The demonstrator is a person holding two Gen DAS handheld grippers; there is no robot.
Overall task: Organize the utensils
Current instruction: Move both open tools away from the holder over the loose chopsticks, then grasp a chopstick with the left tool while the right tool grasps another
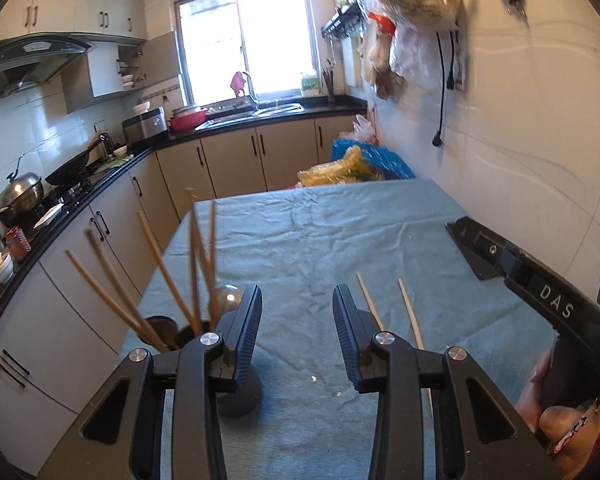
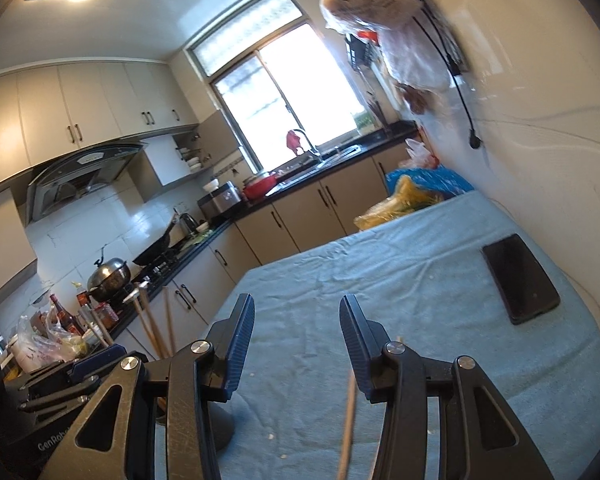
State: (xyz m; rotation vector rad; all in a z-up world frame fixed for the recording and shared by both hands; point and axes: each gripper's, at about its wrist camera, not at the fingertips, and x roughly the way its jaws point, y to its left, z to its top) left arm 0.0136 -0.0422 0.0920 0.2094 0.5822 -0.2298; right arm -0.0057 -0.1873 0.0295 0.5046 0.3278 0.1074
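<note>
Left wrist view: our left gripper (image 1: pixel 296 334) stands spread and empty; two loose chopsticks (image 1: pixel 410 312) lie on the cloth just to its right, long axes pointing away. Our right gripper (image 2: pixel 296 344), also spread, hovers nearer them.

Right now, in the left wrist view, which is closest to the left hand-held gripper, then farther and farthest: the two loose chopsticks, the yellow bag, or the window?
From the left hand-held gripper:
1. Two loose chopsticks, on the blue cloth just right of its fingers.
2. Yellow bag, past the table's far edge.
3. Window, on the back wall above the sink.
</note>
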